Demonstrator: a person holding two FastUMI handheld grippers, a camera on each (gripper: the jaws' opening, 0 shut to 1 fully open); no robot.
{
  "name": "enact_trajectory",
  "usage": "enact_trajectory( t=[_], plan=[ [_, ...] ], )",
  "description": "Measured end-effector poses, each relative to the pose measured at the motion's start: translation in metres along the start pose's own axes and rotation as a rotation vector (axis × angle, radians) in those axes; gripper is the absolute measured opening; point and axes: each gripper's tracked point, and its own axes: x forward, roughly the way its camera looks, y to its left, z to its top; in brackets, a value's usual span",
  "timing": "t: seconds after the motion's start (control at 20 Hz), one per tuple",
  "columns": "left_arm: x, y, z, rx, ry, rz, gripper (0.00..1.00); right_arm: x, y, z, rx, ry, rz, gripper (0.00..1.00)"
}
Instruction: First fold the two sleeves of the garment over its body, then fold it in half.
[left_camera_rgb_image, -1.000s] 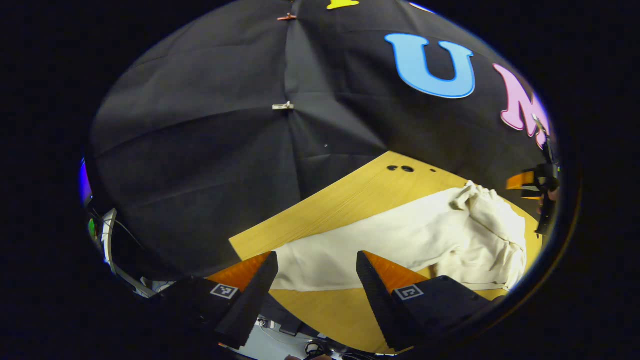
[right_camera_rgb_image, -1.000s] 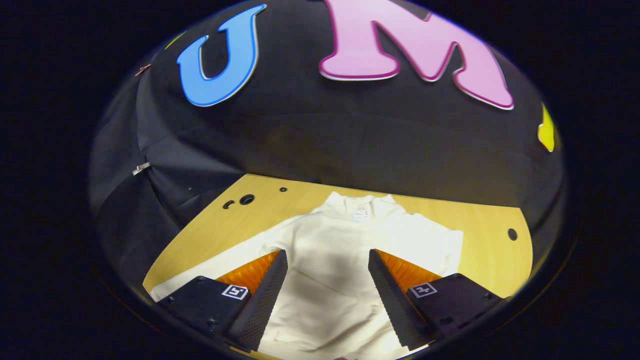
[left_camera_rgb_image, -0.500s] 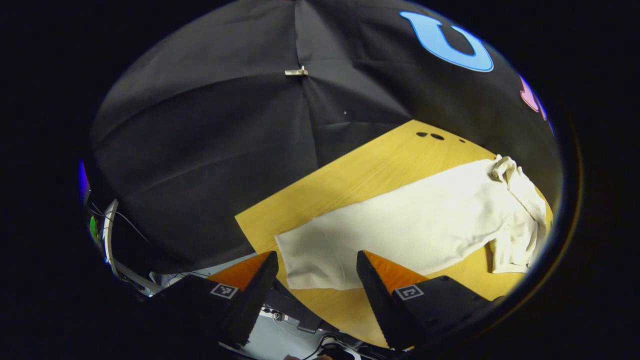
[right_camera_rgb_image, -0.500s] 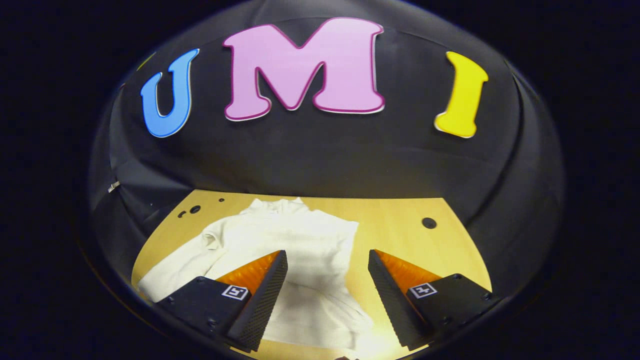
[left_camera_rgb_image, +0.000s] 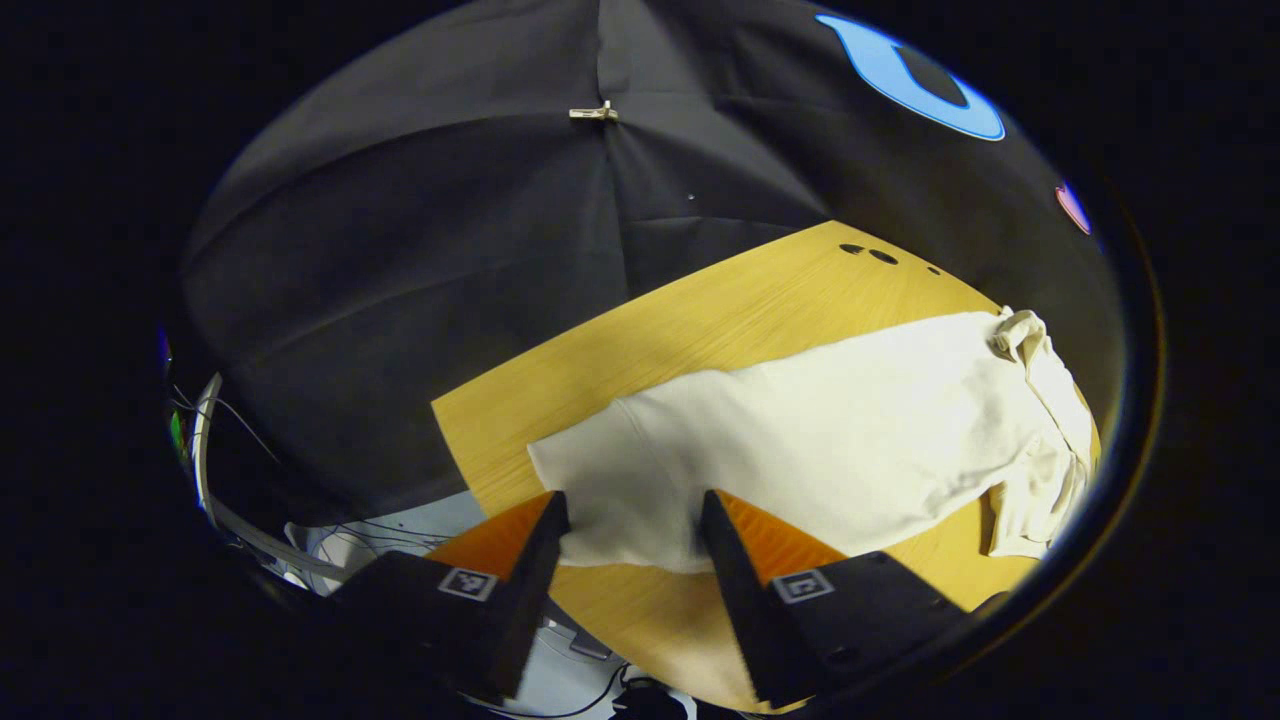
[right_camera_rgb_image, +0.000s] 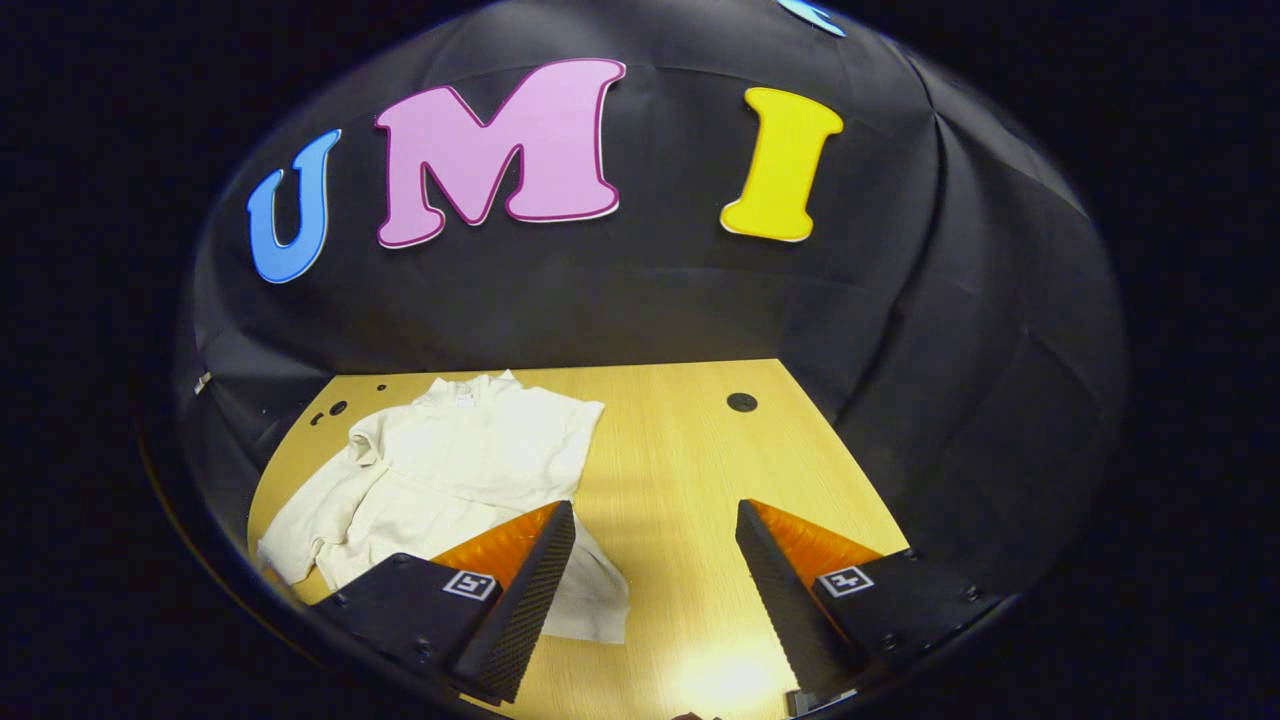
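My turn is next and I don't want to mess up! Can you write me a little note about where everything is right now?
Left hand-held gripper: open, its fingers either side of the cuff end of the stretched-out sleeve, not pinching it.
Right hand-held gripper: open, holding nothing, over bare table beside the garment.
Garment: cream top lying flat, collar towards the booth wall.
Done: one sleeve looks folded over the body.
Left: fold the stretched-out sleeve over the body, then fold the garment in half.
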Motion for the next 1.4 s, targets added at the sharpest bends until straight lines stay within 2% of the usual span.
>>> enact_trajectory(
  t=[0.15,0.2,0.3,0.5,0.55,0.6,0.65,0.7,0.8,0.95,1.05,1.15,1.4],
  plan=[
    [0.004,-0.017,0.003,0.068,-0.03,-0.003,0.47,-0.008,-0.005,-0.011,-0.007,-0.007,0.003,0.99],
    [0.006,-0.021,0.005,0.092,-0.034,-0.006,0.38,-0.01,-0.007,-0.016,-0.023,-0.002,0.009,0.99],
    [0.007,-0.03,0.01,0.102,-0.032,-0.029,0.27,-0.012,-0.009,-0.017,-0.046,-0.007,0.023,1.0],
    [0.008,-0.038,0.018,0.035,0.011,-0.071,0.08,-0.005,-0.007,-0.014,-0.018,-0.011,0.053,0.99],
    [0.008,-0.039,0.021,0.024,0.023,-0.08,0.07,-0.003,-0.008,-0.013,-0.006,-0.013,0.057,0.99],
    [0.01,-0.04,0.024,0.021,0.031,-0.083,0.11,-0.001,-0.01,-0.013,0.002,-0.014,0.058,0.98],
    [0.01,-0.04,0.03,0.019,0.026,-0.076,0.06,0.002,-0.014,-0.012,0.007,-0.018,0.057,0.98],
    [0.01,-0.043,0.038,0.009,0.017,-0.075,0.07,0.005,-0.018,-0.011,0.009,-0.024,0.054,0.98],
    [0.007,-0.053,0.062,-0.021,-0.017,-0.084,0.06,0.011,-0.028,-0.01,0.019,-0.032,0.043,1.0],
    [0.002,-0.077,0.109,-0.025,-0.078,-0.121,0.06,0.019,-0.041,-0.014,0.047,-0.019,0.033,0.98],
    [0.003,-0.098,0.14,-0.01,-0.116,-0.141,0.06,0.023,-0.05,-0.017,0.071,-0.013,0.028,0.98],
    [0.002,-0.122,0.171,-0.01,-0.152,-0.157,0.06,0.028,-0.064,-0.018,0.06,-0.03,-0.01,0.98],
    [-0.002,-0.203,0.245,0.031,-0.235,-0.251,0.06,0.034,-0.096,-0.031,0.08,-0.01,-0.058,0.98]
  ],
)
